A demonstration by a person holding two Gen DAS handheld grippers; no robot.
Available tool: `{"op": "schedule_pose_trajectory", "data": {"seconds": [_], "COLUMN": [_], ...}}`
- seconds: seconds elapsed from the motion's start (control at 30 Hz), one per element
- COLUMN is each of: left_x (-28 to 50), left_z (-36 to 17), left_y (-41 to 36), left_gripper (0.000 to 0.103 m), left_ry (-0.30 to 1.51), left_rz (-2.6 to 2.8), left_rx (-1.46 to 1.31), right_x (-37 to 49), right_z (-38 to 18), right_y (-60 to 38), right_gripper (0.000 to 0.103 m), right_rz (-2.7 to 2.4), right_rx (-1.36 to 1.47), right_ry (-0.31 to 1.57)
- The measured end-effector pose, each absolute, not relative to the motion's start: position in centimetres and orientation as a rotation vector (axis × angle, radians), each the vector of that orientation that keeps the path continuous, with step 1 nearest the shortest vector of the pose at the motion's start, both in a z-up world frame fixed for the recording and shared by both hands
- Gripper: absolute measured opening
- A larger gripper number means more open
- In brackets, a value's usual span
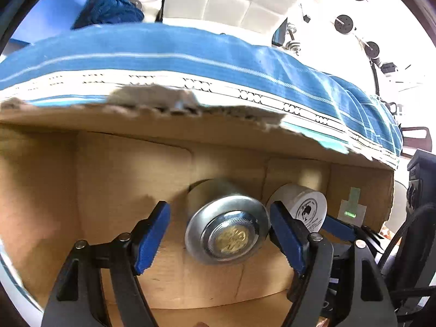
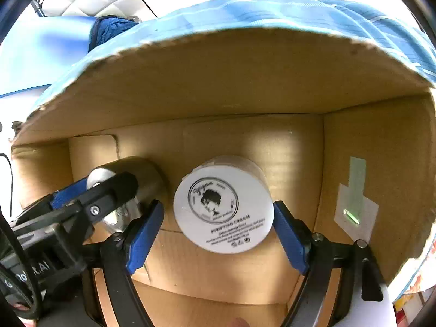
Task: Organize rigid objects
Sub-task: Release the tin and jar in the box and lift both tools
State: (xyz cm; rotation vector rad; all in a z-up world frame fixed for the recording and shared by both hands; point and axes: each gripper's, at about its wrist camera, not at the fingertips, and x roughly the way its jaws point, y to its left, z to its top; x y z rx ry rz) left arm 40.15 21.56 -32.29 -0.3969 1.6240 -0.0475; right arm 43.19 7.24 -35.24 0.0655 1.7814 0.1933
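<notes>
A silver metal tin (image 1: 227,227) with a gold emblem on its lid stands on the floor of an open cardboard box (image 1: 109,169). My left gripper (image 1: 218,233) is open around it, its right finger touching the tin's rim and its left finger apart. A white cream jar (image 2: 223,208) with a black printed lid stands to the tin's right in the box (image 2: 272,141). My right gripper (image 2: 219,235) is open around the jar, both fingers close to its sides. The jar also shows in the left wrist view (image 1: 302,204), and the tin in the right wrist view (image 2: 130,179).
The box lies on a blue striped bedsheet (image 1: 190,54). Its torn far wall (image 1: 152,100) rises behind the objects. A white label with green tape (image 2: 354,207) is on the right wall. A blue knitted cloth (image 1: 111,8) lies beyond. Dumbbells (image 1: 346,24) sit on the floor to the right.
</notes>
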Motion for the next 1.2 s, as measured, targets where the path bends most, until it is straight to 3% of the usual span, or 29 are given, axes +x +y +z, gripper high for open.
{"op": "schedule_pose_trajectory", "data": {"seconds": [0.07,0.17,0.27,1.2], "left_x": [39.5,38.0,36.3,21.4], "left_z": [-31.1,-30.0,-28.3,-12.4], "left_y": [21.8,22.3,22.5,20.9], "left_gripper": [0.093,0.101,0.102,0.102], "left_ry": [1.602,1.574,1.548,1.212], "left_rz": [-0.032,0.016,0.025,0.055], "left_rx": [-0.360,-0.286,-0.254,-0.157], "right_x": [43.2,42.7,41.6,24.2], "right_z": [-34.5,-33.2,-31.8,-12.9], "right_y": [7.3,7.4,7.8,7.0], "right_gripper": [0.086,0.093,0.103,0.103], "right_rz": [0.200,0.201,0.202,0.227], "right_rx": [0.059,0.057,0.047,-0.014], "right_ry": [1.773,1.760,1.749,1.410]}}
